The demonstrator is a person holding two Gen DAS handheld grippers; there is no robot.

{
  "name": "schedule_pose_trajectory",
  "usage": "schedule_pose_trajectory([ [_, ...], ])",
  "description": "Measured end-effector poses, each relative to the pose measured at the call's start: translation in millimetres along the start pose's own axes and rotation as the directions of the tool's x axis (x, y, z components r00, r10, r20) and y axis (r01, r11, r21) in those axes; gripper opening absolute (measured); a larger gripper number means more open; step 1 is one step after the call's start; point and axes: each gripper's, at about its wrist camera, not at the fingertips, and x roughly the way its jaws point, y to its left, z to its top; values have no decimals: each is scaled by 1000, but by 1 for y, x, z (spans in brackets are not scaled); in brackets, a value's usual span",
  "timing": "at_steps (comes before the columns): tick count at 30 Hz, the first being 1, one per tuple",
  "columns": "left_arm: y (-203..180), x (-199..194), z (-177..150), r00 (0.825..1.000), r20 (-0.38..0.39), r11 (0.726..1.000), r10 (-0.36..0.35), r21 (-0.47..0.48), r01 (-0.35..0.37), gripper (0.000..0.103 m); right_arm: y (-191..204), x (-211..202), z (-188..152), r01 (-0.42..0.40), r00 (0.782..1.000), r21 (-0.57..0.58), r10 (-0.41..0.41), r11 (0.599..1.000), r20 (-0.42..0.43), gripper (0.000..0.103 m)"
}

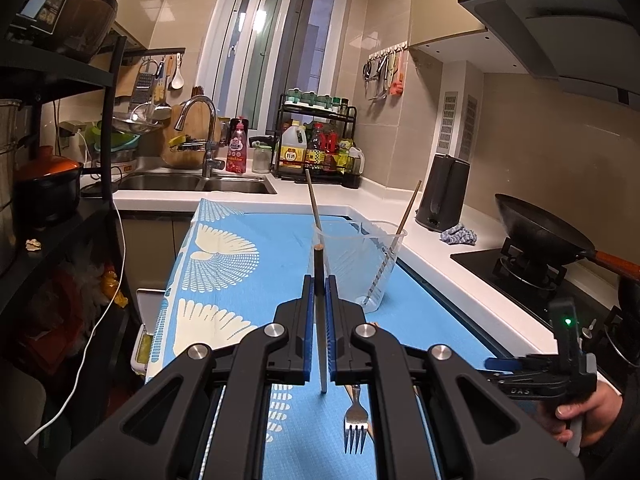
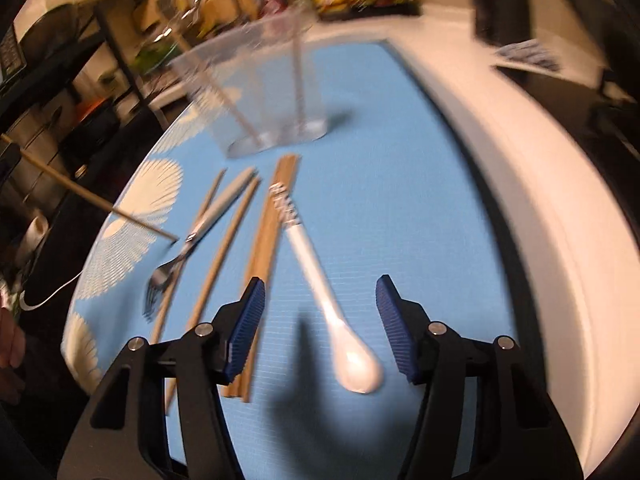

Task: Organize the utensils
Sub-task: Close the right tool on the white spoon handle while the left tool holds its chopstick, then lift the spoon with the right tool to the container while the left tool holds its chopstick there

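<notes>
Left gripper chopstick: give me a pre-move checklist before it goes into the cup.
1. Left gripper shut on chopstick: ok.
2. Chopstick upright between the pads: ok.
3. Clear cup standing upright on blue mat: ok.
4. Room in cup, only two sticks leaning inside: ok.
5. Right gripper open, away from the cup, above white spoon: ok.
6. Chopstick tip lined up over cup rim: cannot tell.

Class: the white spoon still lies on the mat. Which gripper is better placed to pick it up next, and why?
Right. The right gripper is open over the spoon; the left gripper is shut on a chopstick.
</notes>
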Motion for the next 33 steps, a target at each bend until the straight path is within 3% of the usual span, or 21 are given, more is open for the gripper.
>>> schedule_pose_trajectory([
  [3, -1, -1, 0, 1000, 0, 1000, -3, 5, 3, 5, -16, 5, -11, 22, 1000, 85, -23, 996, 4, 46],
  [5, -1, -1, 0, 1000, 1, 1000, -1, 6, 1, 5, -23, 12, -18, 25, 1000, 135, -24, 990, -9, 31],
  [8, -2, -1, 0, 1000, 3, 1000, 2, 8, -2, 5, -18, 12, -26, 33, 999, 149, -37, 988, 22, 23],
  [21, -2, -4, -2, 1000, 11, 1000, 9, 23, -9, 6, 6, -2, -58, 67, 991, 37, -71, 997, 117, 23],
  [24, -2, -5, -1, 1000, 11, 1000, 9, 23, -9, 6, 12, -3, -63, 85, 987, -6, -84, 996, 139, 19],
  [25, -2, -4, -1, 1000, 11, 1000, 8, 24, -9, 6, 14, -3, -64, 81, 987, -16, -77, 997, 142, 11],
  [33, -4, -3, -5, 1000, 1, 999, 25, 36, -25, 6, 24, -15, -64, 130, 972, -71, -113, 989, 206, 11],
])
